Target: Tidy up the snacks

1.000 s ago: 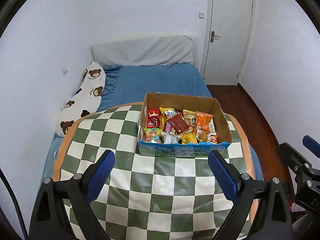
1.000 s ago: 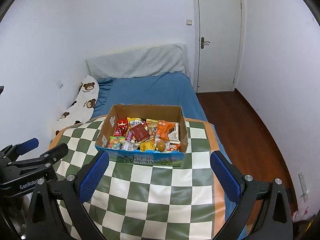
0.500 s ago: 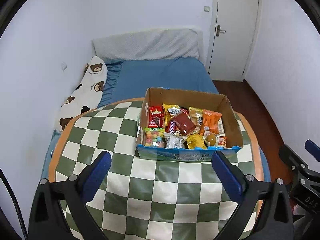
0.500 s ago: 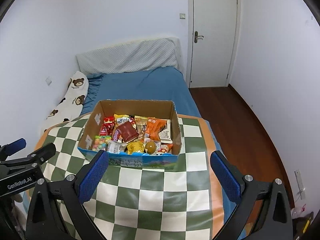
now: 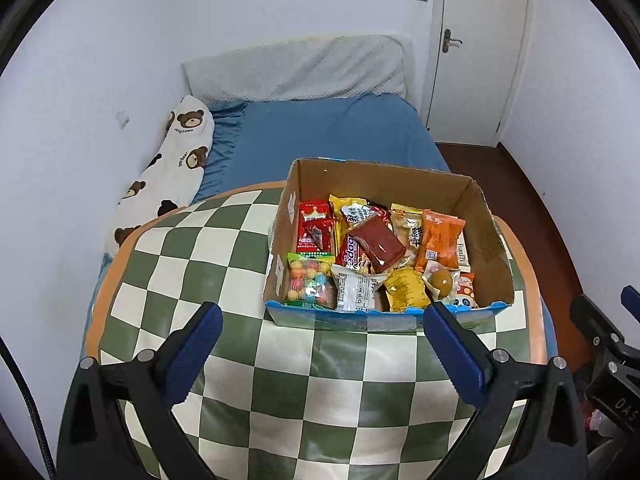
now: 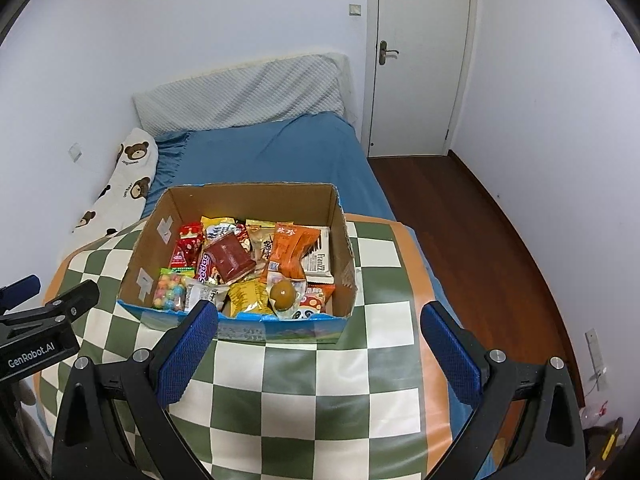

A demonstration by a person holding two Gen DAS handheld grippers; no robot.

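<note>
Both grippers had drawn nearer the box, jaws wide apart and empty.
Left gripper had just widened; right gripper hung alike. Box of snacks sat near the table's far edge: one clumsy nudge might tip it.

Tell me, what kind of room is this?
It looks like a bedroom. There is a bed with a blue sheet, a pillow with teddy bears on it beside the wall, and a white door. A box of snacks sits on a checkered table.
</note>
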